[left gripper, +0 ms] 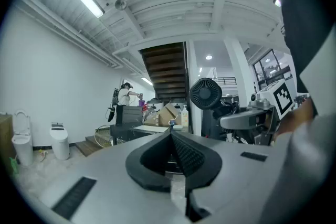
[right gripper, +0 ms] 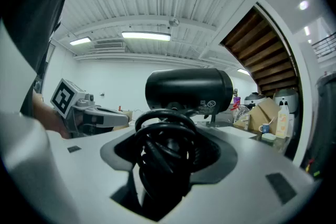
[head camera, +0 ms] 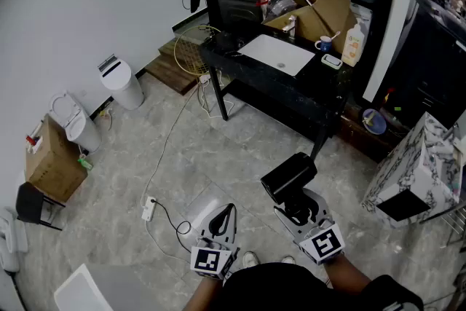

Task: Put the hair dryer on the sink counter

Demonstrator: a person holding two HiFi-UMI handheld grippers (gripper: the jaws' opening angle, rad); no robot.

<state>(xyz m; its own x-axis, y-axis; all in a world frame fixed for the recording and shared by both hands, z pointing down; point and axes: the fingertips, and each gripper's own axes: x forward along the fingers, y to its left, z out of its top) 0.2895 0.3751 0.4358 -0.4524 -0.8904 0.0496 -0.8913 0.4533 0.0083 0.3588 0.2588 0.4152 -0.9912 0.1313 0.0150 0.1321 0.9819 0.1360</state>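
Right tool (head camera: pixel 301 217): low, right of centre in the head view; jaws spread wide and clamped on the hair dryer's handle and the cord wound round it
Hair dryer (head camera: pixel 288 178) against the tool: the barrel sits just beyond the jaw tips and lies crosswise to them; the handle runs back between the jaws
Where the hair dryer is: held level in the air over the floor (head camera: pixel 218 149), well apart from the table higher in the frame
Left tool (head camera: pixel 223 223): low centre, just left of the right tool; jaws pressed together with nothing between them
Hair dryer's look: matte black with a short, fat barrel; small white markings on its underside show in the right gripper view; a round ribbed grille closes one end in the left gripper view
Cord (right gripper: pixel 164 150): black, coiled in tight loops round the handle, filling the gap between the right tool's jaws
Table (head camera: pixel 309 81): black top on thin black legs, upper centre, with a white sink (head camera: pixel 277 54) set into it
On the table: an open cardboard carton (head camera: pixel 324 9), a mug (head camera: pixel 323 44) and a pale bottle (head camera: pixel 354 45) crowd the far and right parts; black top shows along the near edge below the sink
Open room: grey stone-patterned floor stretches between the tools and the table's near edge
Edges: a power strip (head camera: pixel 148 208) with its white cable lies lower left of the tools; a marbled cabinet (head camera: pixel 411 171) stands at the right; a white bin (head camera: pixel 122 84) stands by the left wall
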